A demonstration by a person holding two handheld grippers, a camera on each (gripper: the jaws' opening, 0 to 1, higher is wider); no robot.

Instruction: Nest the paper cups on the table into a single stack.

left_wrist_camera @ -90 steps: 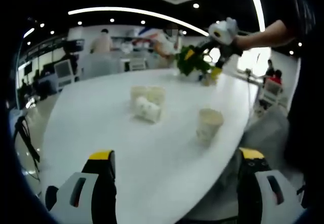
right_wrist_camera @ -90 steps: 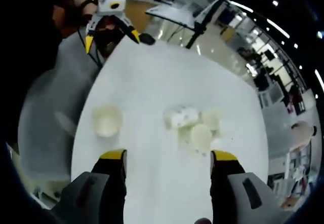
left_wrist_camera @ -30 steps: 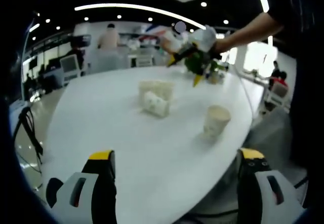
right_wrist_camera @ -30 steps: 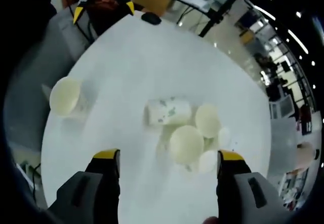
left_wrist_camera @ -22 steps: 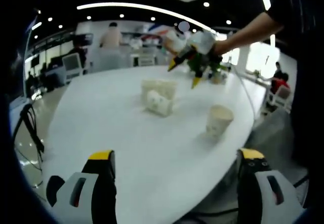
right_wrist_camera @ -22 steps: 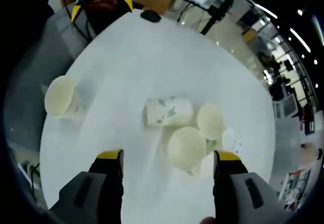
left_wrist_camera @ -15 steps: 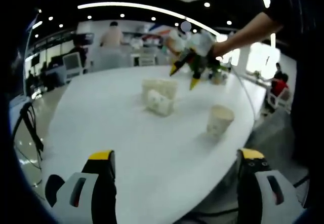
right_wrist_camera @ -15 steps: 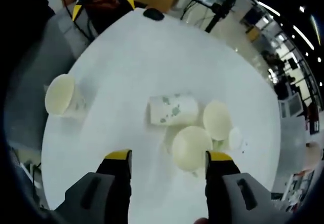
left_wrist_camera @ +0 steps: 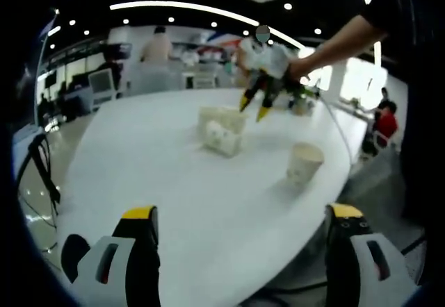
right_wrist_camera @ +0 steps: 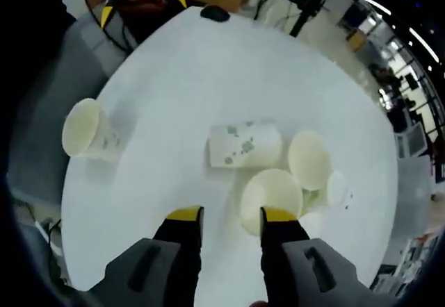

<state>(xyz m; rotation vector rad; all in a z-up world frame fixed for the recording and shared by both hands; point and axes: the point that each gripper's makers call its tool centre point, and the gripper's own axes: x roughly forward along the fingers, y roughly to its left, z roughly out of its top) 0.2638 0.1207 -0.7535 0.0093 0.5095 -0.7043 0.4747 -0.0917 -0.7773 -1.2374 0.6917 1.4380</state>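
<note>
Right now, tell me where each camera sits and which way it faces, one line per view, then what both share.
Left gripper view: rides low at the table edge, looking level across it; its own jaws stand wide apart, and the person's arm holds the right gripper over the cup cluster.
Right gripper view: hangs above, looking down; its jaws stand narrowly apart beside an upright cup.
Shared: cluster, lone cup, table.

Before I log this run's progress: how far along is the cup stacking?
Nothing looks nested yet. A lone upright cup stands apart; a tipped cup lies beside a cluster of upright cups on the table. The right gripper hangs over that cluster, holding nothing, jaws only narrowly apart. The left gripper is open, back from the cups. All stacking remains.
</note>
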